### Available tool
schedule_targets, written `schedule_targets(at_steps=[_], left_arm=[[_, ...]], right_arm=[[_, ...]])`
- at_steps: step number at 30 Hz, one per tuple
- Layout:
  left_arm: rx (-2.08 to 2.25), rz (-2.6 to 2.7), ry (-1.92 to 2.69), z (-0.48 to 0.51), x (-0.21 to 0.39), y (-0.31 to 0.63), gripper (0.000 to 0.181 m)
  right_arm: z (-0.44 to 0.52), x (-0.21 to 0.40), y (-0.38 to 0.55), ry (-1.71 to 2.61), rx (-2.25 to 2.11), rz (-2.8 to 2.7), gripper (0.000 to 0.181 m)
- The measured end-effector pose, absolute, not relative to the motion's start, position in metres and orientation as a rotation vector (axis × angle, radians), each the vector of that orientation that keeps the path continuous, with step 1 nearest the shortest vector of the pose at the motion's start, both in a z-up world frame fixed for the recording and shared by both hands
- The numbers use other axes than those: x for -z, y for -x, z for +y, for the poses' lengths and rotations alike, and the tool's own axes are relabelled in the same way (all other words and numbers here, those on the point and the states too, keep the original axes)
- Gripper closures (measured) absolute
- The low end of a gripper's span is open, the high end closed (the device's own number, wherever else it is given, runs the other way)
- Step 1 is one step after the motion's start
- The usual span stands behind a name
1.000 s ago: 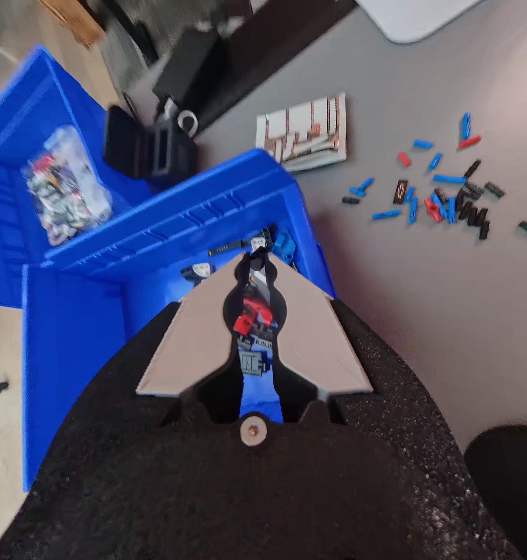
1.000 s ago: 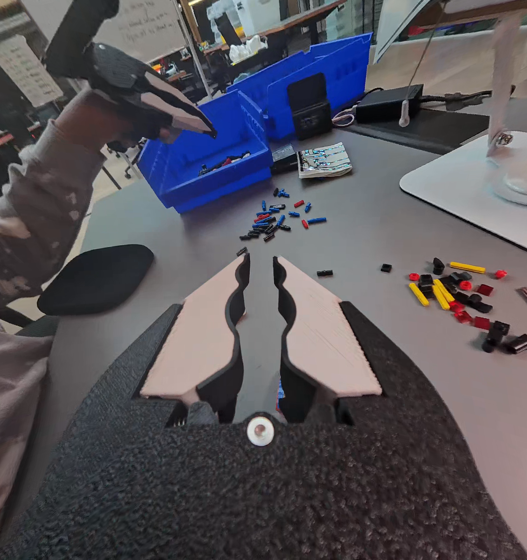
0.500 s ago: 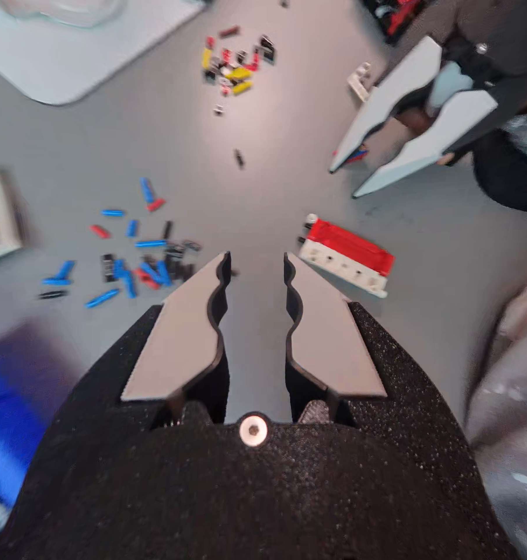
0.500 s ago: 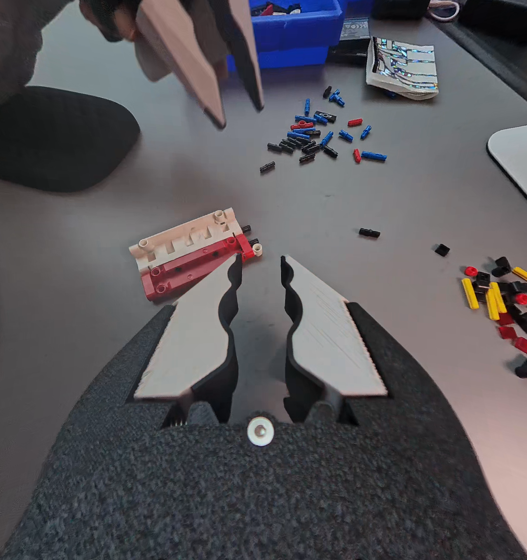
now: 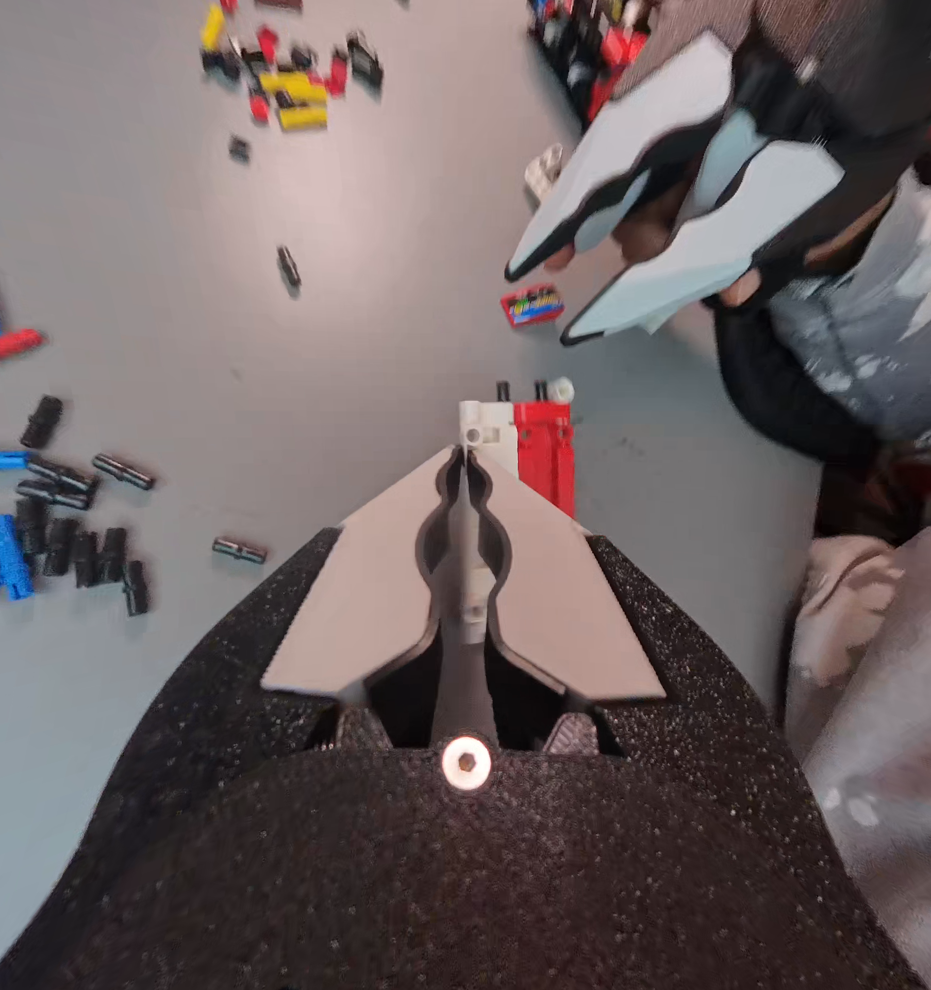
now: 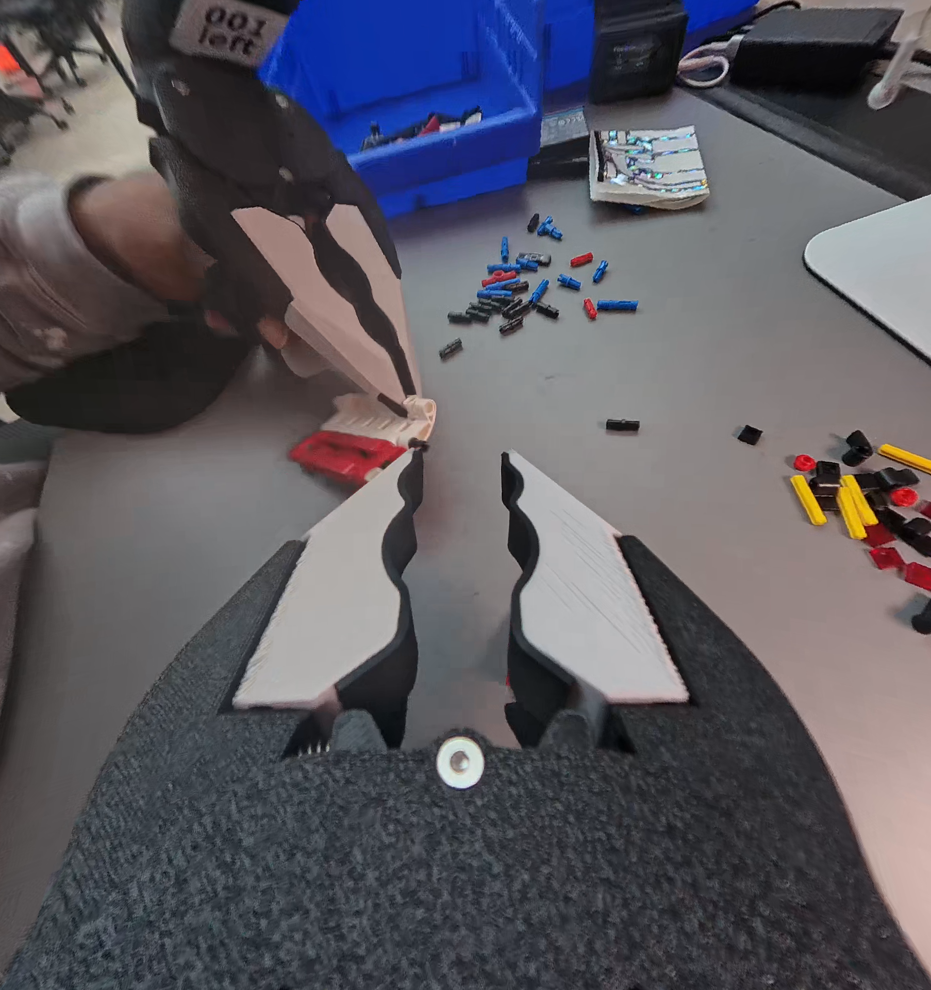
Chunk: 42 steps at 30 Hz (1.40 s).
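I am bringing the left gripper (image 5: 462, 454) down onto the white-and-red assembly (image 5: 527, 444) lying on the grey counter (image 5: 345, 332); its fingers are nearly pressed together, pinching the white edge of the assembly. In the right wrist view, the same gripper (image 6: 404, 404) is tilting steeply, its tips touching the white part of the assembly (image 6: 369, 436).

I am holding the right gripper (image 6: 459, 456) spread and empty, just beside the assembly's red half, with the left fingertip (image 6: 411, 459) close to a black pin at its end.

Loose parts are lying well apart from the assembly: blue, black and red pins (image 6: 527, 289) beyond it, and yellow, black and red pieces (image 6: 876, 503) to the right. A blue bin (image 6: 442, 107) is standing at the counter's far side, beside a printed sheet (image 6: 648, 166).
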<state>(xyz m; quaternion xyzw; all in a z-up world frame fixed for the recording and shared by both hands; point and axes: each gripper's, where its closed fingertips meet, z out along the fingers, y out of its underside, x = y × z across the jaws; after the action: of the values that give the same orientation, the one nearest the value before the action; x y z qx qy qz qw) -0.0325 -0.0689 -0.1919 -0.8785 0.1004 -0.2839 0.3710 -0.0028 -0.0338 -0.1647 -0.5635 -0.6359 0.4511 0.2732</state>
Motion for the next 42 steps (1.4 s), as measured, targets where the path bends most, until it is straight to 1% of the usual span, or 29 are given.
schedule_targets(at_steps=[1,2,5,8,10,11,12,13,14,17,19,23,24,25,26,27,29,32,36,38,40,42], left_arm=[[0.755,0.201,2.168,-0.062,0.178,0.038,0.181],[0.752,0.147,2.101,-0.057,0.166,0.046,0.181],[0.754,0.073,1.944,-0.048,0.137,0.055,0.181],[0.728,-0.057,1.781,-0.037,0.111,0.067,0.181],[0.734,-0.150,1.688,-0.032,0.097,0.071,0.181],[0.744,-0.185,1.653,-0.029,0.093,0.069,0.181],[0.755,-0.204,1.629,-0.027,0.091,0.064,0.181],[0.761,-0.209,1.621,-0.025,0.091,0.057,0.181],[0.773,-0.198,1.620,-0.024,0.092,0.050,0.181],[0.873,-0.093,1.621,-0.026,0.088,0.035,0.178],[0.947,0.018,1.663,-0.032,0.089,0.027,0.161],[1.054,0.296,1.774,-0.052,0.098,0.001,0.151],[1.056,0.341,1.788,-0.055,0.101,-0.005,0.151],[1.030,0.372,1.803,-0.055,0.105,-0.010,0.156],[0.985,0.392,1.821,-0.054,0.111,-0.013,0.168],[0.949,0.398,1.831,-0.053,0.114,-0.013,0.171],[0.940,0.346,1.798,-0.050,0.109,-0.007,0.172],[1.065,0.125,1.629,-0.045,0.088,0.010,0.174],[1.306,-0.151,1.411,-0.042,0.074,0.030,0.174],[1.380,-0.223,1.352,-0.042,0.074,0.031,0.175],[1.405,-0.240,1.343,-0.042,0.077,0.024,0.174],[1.469,-0.228,1.309,-0.046,0.073,0.014,0.174]], right_arm=[[-0.031,0.156,0.004,1.532,-1.273,-1.646,0.147],[-0.028,0.147,0.006,1.548,-1.335,-1.572,0.141],[-0.026,0.135,0.010,1.586,-1.478,-1.435,0.133],[-0.046,0.124,0.017,1.574,-1.676,-1.358,0.120],[-0.057,0.115,0.024,1.542,-1.732,-1.299,0.120],[-0.060,0.114,0.027,1.522,-1.714,-1.280,0.124],[-0.060,0.114,0.030,1.507,-1.673,-1.264,0.131],[-0.057,0.114,0.031,1.492,-1.618,-1.255,0.144],[-0.052,0.114,0.030,1.467,-1.566,-1.264,0.161],[-0.033,0.115,0.018,1.423,-1.452,-1.363,0.173],[-0.030,0.116,0.002,1.421,-1.473,-1.504,0.174],[-0.039,0.136,-0.019,1.417,-1.350,-1.781,0.174],[-0.045,0.139,-0.021,1.400,-1.329,-1.830,0.174],[-0.050,0.141,-0.021,1.385,-1.322,-1.853,0.174],[-0.054,0.141,-0.020,1.377,-1.336,-1.863,0.174],[-0.055,0.142,-0.020,1.380,-1.335,-1.862,0.174],[-0.051,0.132,-0.016,1.342,-1.392,-1.775,0.174],[-0.040,0.093,-0.010,1.270,-1.618,-1.493,0.172],[-0.038,0.079,-0.001,1.256,-1.740,-1.280,0.145],[-0.044,0.079,0.006,1.233,-1.722,-1.247,0.143],[-0.050,0.073,0.010,1.193,-1.693,-1.216,0.148],[-0.049,0.071,0.013,1.192,-1.643,-1.203,0.171]])
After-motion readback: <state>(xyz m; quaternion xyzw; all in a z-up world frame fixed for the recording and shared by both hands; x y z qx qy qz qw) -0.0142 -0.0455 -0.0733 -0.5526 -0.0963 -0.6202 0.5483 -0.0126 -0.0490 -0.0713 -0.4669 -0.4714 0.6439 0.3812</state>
